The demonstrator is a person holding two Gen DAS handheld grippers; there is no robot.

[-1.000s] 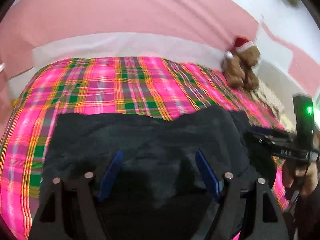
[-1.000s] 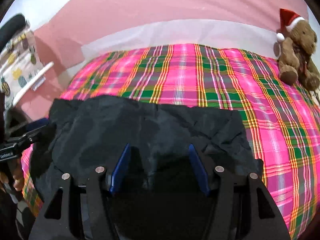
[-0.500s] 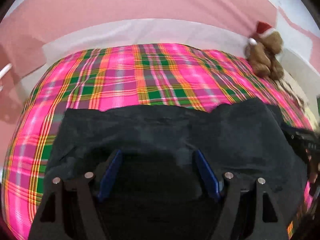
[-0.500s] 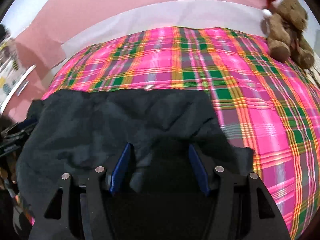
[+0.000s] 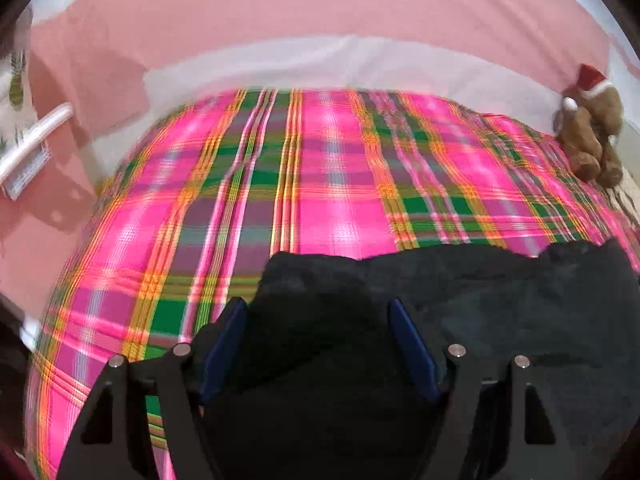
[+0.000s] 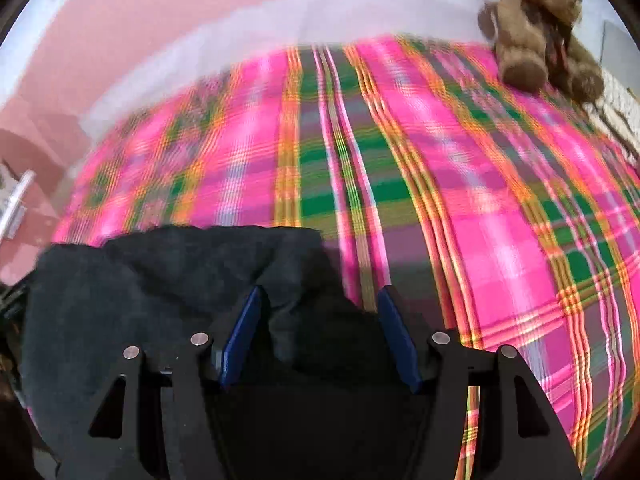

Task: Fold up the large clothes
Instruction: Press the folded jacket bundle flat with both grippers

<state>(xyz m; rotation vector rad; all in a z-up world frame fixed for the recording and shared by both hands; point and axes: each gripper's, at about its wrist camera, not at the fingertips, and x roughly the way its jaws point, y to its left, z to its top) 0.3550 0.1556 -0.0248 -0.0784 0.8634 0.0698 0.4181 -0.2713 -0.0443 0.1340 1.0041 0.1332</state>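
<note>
Right gripper [image 6: 318, 300] with jaws apart over dark garment [image 6: 160, 292], garment on pink plaid bedspread [image 6: 460, 200], brown teddy bear [image 6: 536, 28] at far corner

Both wrist views are brightly and evenly lit, with saturated colour. Motion blur smears the plaid bedspread [image 5: 328, 184], worst toward its far edge. The dark garment [image 6: 132, 300] shows almost no detail. Fisheye distortion bows straight lines, and black vignetting fills the corners.
</note>
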